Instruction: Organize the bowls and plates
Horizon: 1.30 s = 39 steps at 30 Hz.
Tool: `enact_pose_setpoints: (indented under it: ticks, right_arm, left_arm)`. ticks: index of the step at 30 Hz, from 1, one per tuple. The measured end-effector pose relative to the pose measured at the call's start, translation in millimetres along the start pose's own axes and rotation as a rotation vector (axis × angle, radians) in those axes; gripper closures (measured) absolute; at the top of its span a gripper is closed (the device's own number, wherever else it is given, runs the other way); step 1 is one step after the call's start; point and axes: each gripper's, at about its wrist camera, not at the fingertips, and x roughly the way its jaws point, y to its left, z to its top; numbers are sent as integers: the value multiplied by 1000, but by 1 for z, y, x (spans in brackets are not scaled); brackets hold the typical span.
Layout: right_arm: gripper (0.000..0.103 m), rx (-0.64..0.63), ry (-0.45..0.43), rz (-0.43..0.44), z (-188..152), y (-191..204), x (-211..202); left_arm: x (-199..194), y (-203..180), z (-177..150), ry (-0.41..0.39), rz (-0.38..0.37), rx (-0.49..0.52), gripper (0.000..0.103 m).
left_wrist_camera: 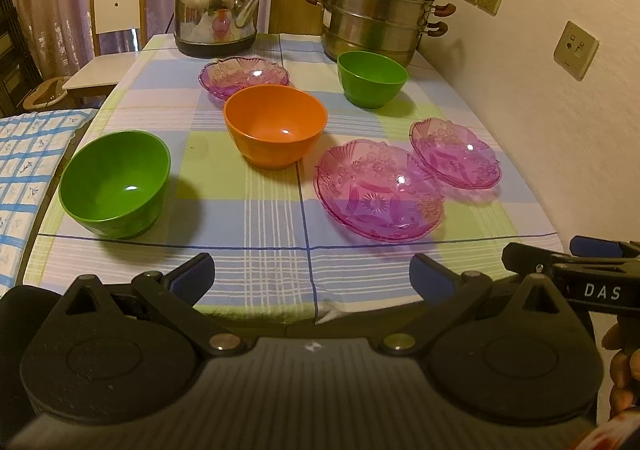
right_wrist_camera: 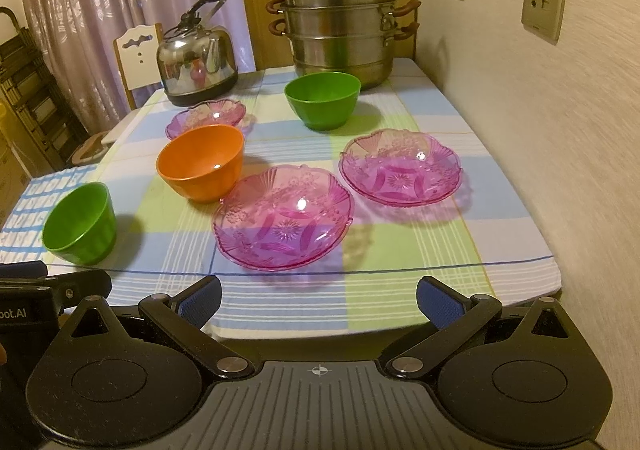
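My left camera looks forward from the near edge of the table (left_wrist_camera: 472,246), low over the cloth, toward the kettle (left_wrist_camera: 218,16) and steamer pot (left_wrist_camera: 376,6) at the far end. My right camera sits just beside it, closer to the wall (right_wrist_camera: 540,110), facing the same way. Both share the whole tabletop, and each catches the other gripper at its edge.

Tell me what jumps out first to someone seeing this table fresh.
The orange bowl at the table's middle grabs the eye, between a green bowl at the near left and another green bowl at the far right. Three pink glass plates glitter around them. Behind stand a steel kettle and a stacked steamer pot.
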Motion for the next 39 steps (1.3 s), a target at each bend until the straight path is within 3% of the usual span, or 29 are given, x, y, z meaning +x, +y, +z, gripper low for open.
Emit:
enact_pose_setpoints:
  ticks: [39]
  right_arm:
    - [0,1,1,1,-1,0,0]
  left_arm:
    - [3,2,-5,3,-2,-12,0]
